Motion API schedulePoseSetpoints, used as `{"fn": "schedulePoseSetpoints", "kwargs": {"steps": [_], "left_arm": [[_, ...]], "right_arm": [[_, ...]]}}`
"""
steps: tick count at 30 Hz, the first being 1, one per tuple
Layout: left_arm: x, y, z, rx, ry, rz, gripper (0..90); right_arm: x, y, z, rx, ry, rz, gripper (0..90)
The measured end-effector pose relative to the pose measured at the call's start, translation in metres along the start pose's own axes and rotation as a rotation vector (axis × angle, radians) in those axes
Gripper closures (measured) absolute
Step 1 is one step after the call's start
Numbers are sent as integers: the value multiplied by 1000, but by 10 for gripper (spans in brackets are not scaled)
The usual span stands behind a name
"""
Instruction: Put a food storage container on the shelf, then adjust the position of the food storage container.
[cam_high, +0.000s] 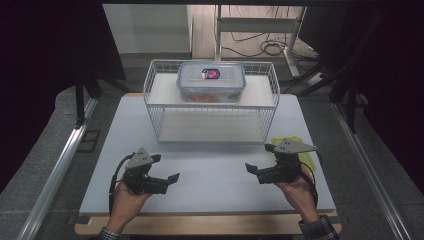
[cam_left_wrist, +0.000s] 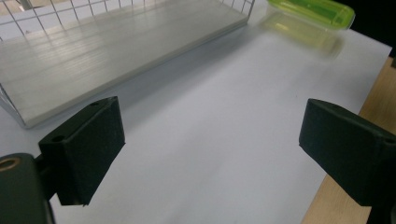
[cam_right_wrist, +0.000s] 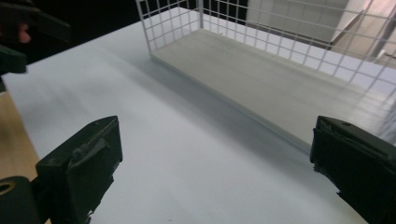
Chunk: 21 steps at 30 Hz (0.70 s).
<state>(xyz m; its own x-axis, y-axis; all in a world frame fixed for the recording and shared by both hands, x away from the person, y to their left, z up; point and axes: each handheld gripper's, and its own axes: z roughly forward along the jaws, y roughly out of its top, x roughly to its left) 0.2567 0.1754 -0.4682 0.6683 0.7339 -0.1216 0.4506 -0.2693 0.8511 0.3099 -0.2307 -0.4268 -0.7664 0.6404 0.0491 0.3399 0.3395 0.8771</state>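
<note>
On the white tabletop (cam_high: 210, 175), both grippers hover with jaws spread, holding nothing. Nearest is the flat yellow-green plastic lid (cam_high: 305, 155), just beside the right gripper (cam_high: 256, 171), on its outer side; the left gripper (cam_high: 167, 177) is well apart.

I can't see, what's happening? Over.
Left gripper and right gripper open, empty, over the table. Box on the wire shelf. Green thing beside right gripper.

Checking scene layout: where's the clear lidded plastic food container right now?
In the high view the clear lidded plastic food container sits on the top shelf of the white wire rack, centred at the table's far side, well beyond both grippers.
</note>
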Motion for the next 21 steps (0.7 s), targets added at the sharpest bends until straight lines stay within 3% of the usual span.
{"fn": "schedulePoseSetpoints", "kwargs": {"steps": [6, 11, 21], "left_arm": [[-4, -17, 3, 11, 22, 2, 63], [-1, -29, 5, 24, 40, -9, 60], [2, -33, 6, 25, 45, -15, 60]], "right_arm": [[8, -13, 6, 23, 3, -11, 16], [7, -26, 10, 55, 8, 8, 15], [-4, -38, 16, 105, -38, 54, 2]]}}
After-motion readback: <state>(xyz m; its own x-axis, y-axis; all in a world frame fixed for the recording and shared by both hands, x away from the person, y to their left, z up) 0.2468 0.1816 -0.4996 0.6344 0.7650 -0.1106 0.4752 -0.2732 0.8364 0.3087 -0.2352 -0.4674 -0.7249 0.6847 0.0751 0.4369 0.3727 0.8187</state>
